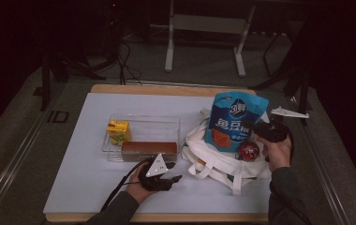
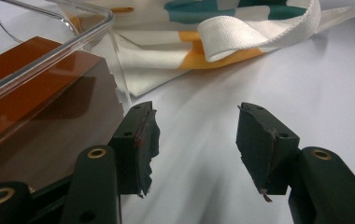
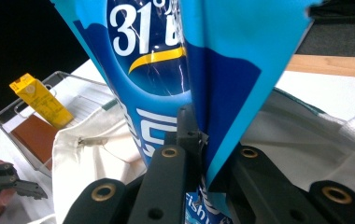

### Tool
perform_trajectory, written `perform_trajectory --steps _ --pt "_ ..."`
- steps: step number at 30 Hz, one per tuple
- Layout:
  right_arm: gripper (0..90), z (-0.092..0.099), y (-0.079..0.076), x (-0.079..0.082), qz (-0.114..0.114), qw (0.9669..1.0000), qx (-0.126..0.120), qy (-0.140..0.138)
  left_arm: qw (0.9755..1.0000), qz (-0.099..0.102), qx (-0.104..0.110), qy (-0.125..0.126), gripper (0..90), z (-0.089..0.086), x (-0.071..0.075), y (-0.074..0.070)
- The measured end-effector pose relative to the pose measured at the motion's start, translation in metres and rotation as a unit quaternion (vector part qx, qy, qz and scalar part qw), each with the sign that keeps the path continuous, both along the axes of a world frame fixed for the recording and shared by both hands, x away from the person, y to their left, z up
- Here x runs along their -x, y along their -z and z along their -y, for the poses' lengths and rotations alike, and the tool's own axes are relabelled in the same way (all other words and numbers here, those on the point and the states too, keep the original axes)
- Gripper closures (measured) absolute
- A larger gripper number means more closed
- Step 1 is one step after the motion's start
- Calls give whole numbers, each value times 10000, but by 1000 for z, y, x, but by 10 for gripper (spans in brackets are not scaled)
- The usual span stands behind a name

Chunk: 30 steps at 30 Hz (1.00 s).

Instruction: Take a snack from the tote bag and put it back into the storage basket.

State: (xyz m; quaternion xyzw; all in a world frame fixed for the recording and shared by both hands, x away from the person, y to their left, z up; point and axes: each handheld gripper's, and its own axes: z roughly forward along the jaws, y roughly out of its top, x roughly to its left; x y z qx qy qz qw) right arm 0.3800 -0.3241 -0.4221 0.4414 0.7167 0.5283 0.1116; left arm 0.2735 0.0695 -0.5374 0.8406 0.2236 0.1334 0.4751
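Observation:
A blue snack bag (image 1: pixel 234 119) stands upright over a white tote bag (image 1: pixel 213 161) at the right of the table. My right gripper (image 1: pixel 248 126) is shut on the bag's right edge; in the right gripper view the jaws pinch a fold of the blue snack bag (image 3: pixel 166 70) at the right gripper (image 3: pixel 199 135). My left gripper (image 1: pixel 176 178) rests low on the white mat by the front corner of a clear tray (image 1: pixel 143 119). In its own view the left gripper (image 2: pixel 194 135) stands open with nothing between its fingers.
The clear tray holds a brown box (image 1: pixel 149 149) and a yellow carton (image 1: pixel 118 131). A red round item (image 1: pixel 249 150) lies on the tote bag under the snack bag. A tote strap (image 2: pixel 222 37) lies just ahead of the left gripper. Stands and cables sit beyond the table.

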Motion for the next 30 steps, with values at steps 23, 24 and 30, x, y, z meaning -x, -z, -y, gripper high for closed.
perform_trajectory --steps 23,24,30 --pt "885 -11 -36 6 290 9986 -298 -311 10000 19 -4 13 466 0 0 0" --pt "885 -11 -37 7 298 9985 -320 -325 10000 20 -5 15 466 0 0 0" --pt "885 -13 -42 11 328 9977 -457 -371 10000 23 -8 20 465 0 0 0"
